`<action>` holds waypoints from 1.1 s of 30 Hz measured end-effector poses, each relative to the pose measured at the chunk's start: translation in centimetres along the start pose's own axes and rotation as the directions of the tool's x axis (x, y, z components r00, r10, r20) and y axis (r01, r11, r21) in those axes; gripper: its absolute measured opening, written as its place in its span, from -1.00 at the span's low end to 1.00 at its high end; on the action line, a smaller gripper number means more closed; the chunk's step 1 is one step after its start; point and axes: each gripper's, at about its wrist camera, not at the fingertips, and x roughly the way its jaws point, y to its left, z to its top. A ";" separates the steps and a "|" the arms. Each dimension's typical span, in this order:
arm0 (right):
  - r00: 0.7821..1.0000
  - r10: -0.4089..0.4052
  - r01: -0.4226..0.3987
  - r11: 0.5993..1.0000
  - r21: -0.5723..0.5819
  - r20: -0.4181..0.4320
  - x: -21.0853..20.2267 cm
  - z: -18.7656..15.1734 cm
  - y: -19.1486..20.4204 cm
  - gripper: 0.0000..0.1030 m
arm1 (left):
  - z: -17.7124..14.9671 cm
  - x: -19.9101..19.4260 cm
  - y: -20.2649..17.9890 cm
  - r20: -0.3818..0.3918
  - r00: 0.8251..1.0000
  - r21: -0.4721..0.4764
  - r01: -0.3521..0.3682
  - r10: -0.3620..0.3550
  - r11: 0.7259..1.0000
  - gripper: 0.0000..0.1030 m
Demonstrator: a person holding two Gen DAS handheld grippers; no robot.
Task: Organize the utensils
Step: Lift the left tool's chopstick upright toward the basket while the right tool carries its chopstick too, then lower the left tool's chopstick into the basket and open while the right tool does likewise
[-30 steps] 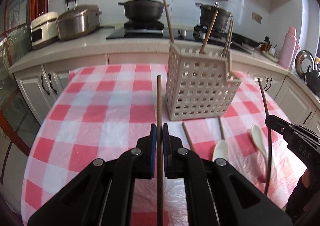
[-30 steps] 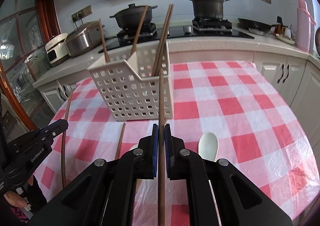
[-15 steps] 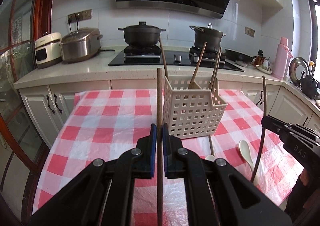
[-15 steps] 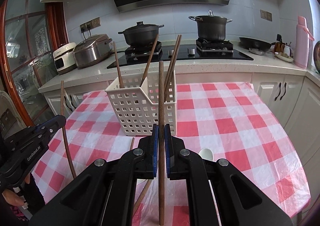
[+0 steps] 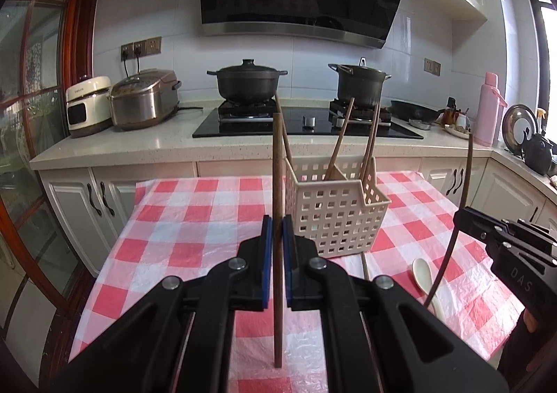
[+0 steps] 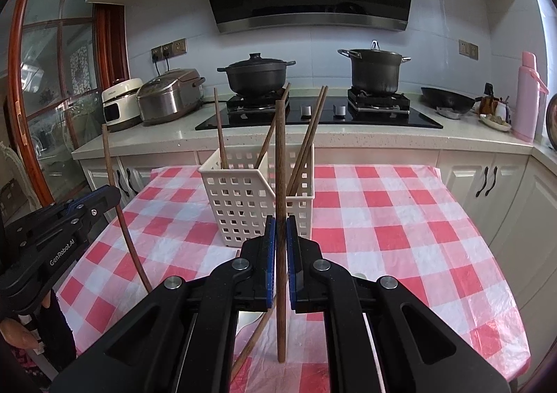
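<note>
My left gripper is shut on a brown wooden chopstick held upright above the table. My right gripper is shut on a second wooden chopstick, also upright. Each gripper shows in the other's view, the right gripper at right and the left gripper at left. A white perforated utensil basket stands on the red-and-white checked tablecloth ahead of both and holds several chopsticks. A white spoon and a loose chopstick lie on the cloth.
The kitchen counter runs behind the table with a hob, two black pots, rice cookers and a pink flask. White cabinets stand close to the table's far and right edges.
Both grippers have risen and tilted level with their chopsticks, lifting them off the cloth. The basket now appears farther and lower in both views.
</note>
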 end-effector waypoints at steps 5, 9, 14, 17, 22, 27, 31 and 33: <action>1.000 -0.002 0.003 1.000 -0.013 0.029 -0.4 0.7 -0.1 -0.87 | 0.7 -0.3 -0.3 0.018 1.000 0.012 0.004 -0.004 1.000 -0.88; 0.999 -0.006 0.007 1.000 -0.020 0.049 -0.6 1.5 -0.5 -0.87 | 1.6 -0.6 -0.7 0.041 0.999 0.026 0.010 -0.011 1.000 -0.88; 0.997 -0.010 0.013 0.999 -0.035 0.070 -0.9 2.5 -0.7 -0.87 | 3.0 -0.9 -1.4 0.072 0.997 0.040 0.014 -0.017 0.999 -0.88; 0.997 -0.013 0.016 0.999 -0.048 0.077 -0.8 3.0 -0.7 -0.87 | 4.1 -1.0 -1.9 0.087 0.996 0.052 0.024 -0.029 0.998 -0.88; 0.995 -0.012 0.018 0.998 -0.062 0.097 -0.8 4.2 -0.9 -0.87 | 6.1 -1.2 -2.6 0.109 0.993 0.066 0.042 -0.049 0.997 -0.88; 0.992 0.011 -0.003 0.998 -0.061 0.122 -0.5 6.2 -1.6 -0.87 | 8.5 -1.1 -3.0 0.104 0.991 0.068 0.082 -0.088 0.994 -0.88; 0.990 0.027 -0.018 0.998 -0.060 0.138 0.0 8.4 -2.1 -0.87 | 10.8 -1.1 -3.3 0.107 0.988 0.077 0.102 -0.110 0.992 -0.88; 0.988 0.033 -0.023 0.998 -0.067 0.149 0.2 9.5 -2.2 -0.87 | 12.3 -1.2 -3.7 0.123 0.986 0.089 0.098 -0.109 0.991 -0.88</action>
